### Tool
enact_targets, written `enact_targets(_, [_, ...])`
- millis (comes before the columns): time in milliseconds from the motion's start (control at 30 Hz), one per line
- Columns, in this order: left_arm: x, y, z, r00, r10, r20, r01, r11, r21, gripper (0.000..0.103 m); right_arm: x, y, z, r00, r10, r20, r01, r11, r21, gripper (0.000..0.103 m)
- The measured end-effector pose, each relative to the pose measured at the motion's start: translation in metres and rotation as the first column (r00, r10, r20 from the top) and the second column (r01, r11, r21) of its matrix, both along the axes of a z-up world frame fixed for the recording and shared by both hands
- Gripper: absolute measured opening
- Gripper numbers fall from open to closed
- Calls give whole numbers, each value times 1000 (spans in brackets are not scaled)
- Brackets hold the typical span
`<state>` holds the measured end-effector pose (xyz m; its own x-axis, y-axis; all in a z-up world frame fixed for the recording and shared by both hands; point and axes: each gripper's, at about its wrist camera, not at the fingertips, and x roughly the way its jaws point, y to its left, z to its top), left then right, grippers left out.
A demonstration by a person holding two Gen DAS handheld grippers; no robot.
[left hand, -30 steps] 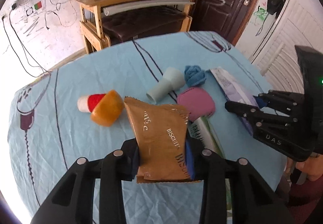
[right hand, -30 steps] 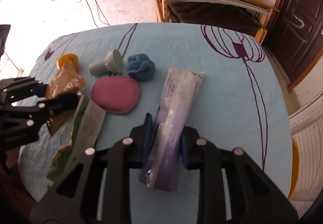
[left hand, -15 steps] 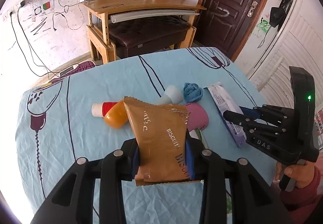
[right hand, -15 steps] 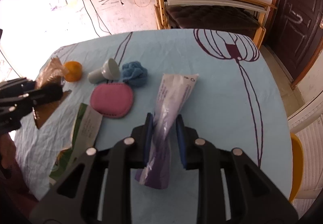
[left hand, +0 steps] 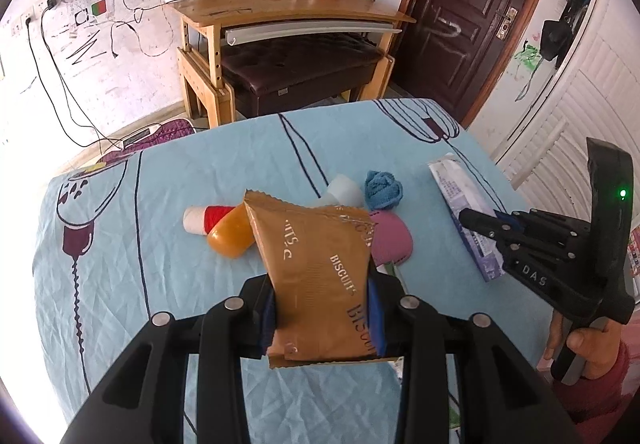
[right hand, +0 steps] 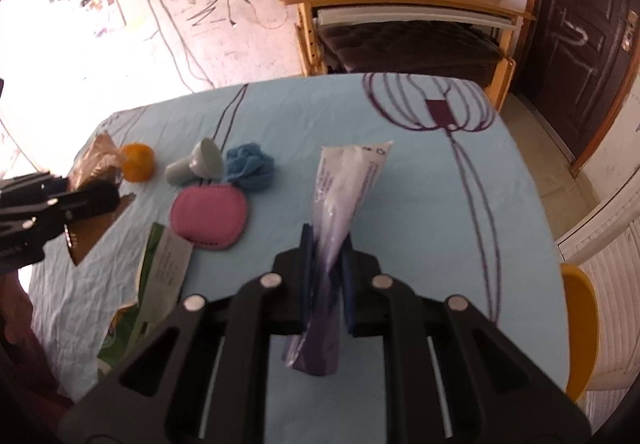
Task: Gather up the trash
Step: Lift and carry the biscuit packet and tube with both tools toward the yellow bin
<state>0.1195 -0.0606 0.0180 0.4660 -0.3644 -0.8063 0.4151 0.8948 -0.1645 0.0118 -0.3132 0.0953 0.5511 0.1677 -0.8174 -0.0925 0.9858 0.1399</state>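
Note:
A brown biscuit wrapper (left hand: 312, 244) stands up between the pads of my left gripper (left hand: 322, 296), which is shut on it and holds it above the table. My right gripper (right hand: 328, 268) has a long purple-and-white plastic wrapper (right hand: 348, 180) pinched between its blue pads, its jaws closing tight on it. In the left wrist view the right gripper (left hand: 480, 224) sits at the right with that wrapper (left hand: 456, 188) sticking out ahead of it. A green-and-white packet (right hand: 160, 272) lies flat near the front edge.
On the light blue tablecloth (right hand: 400, 184) lie a pink pad (right hand: 208, 216), a blue cloth ball (right hand: 250, 166), a grey cup (right hand: 196, 164), an orange lid (right hand: 138, 162) and a red-and-white spool (left hand: 204, 218). A wooden desk (left hand: 288, 16) stands behind and a yellow chair (right hand: 580, 324) at the right.
Both grippers have risen away from the table with their wrappers. The right jaws have narrowed, squeezing the purple wrapper thinner. The left grip looks the same.

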Motion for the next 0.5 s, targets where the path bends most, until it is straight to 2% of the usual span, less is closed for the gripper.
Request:
enact_targets(333, [-2, -30, 15, 999, -43, 31, 42, 999, 19, 32, -9, -37, 10, 997, -64, 40, 64, 998, 16, 12])
enact_targets(500, [-5, -63, 21, 994, -96, 45, 94, 995, 45, 32, -18, -67, 12, 992, -116, 55, 115, 993, 23, 12])
